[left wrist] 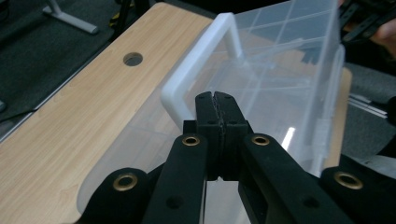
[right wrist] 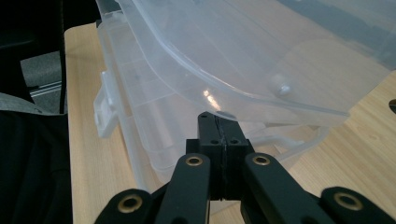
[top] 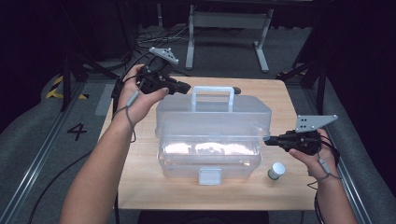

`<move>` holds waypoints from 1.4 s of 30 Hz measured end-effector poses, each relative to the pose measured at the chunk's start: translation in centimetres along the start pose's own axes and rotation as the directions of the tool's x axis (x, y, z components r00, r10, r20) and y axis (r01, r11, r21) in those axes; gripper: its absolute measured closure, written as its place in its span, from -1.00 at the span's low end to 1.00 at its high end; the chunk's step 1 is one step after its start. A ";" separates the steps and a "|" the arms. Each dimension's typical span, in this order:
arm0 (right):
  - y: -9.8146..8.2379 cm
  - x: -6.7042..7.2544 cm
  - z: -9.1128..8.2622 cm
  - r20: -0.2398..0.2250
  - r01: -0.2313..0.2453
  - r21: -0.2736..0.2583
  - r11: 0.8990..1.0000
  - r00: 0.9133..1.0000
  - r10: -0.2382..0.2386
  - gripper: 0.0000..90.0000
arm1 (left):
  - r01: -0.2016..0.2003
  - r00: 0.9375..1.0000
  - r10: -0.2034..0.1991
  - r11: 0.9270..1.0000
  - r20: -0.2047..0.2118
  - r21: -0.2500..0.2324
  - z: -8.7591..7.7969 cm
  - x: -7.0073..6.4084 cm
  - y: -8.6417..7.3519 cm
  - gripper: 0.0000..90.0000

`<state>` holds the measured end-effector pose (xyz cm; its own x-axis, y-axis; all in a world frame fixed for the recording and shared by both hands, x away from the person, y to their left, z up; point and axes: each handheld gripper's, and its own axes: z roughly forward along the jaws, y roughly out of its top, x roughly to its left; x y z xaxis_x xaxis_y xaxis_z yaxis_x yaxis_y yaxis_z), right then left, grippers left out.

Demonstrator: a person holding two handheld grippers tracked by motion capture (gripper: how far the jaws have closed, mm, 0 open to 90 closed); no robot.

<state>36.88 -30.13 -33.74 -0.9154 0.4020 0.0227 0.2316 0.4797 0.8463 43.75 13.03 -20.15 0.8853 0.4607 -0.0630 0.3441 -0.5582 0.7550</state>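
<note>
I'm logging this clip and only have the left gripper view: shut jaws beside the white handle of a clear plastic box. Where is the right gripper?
Observer: The right gripper, jaws shut, has its tips right under the rim of the raised lid at the right end of the box. I can't confirm that they touch it.
Operator: Is anything loose beside the box?
Observer: Yes, a small white-topped cylinder stands on the wood near the box's front right corner, just below the right hand.
</note>
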 end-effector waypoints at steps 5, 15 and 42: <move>0.3 -0.3 -0.1 0.003 0.001 -0.010 1.000 1.000 -0.001 1.00 | -0.004 1.000 0.003 1.000 -0.015 -0.018 -1.3 -0.9 -0.6 1.00; 1.1 -0.7 -0.1 0.020 0.000 -0.035 0.999 1.000 0.001 1.00 | 0.009 1.000 -0.010 0.998 -0.027 -0.068 -3.6 -1.9 -2.6 1.00; 2.3 -1.4 0.0 0.078 -0.020 -0.101 0.995 0.997 0.028 1.00 | 0.061 0.998 -0.056 0.988 0.035 -0.139 -5.0 -3.8 -10.1 1.00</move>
<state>38.74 -29.61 -31.86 -0.8801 0.4747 0.0052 0.2156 0.3899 0.8953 35.36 20.39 -24.23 0.8749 0.4669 -0.1284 0.3507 -0.4281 0.8329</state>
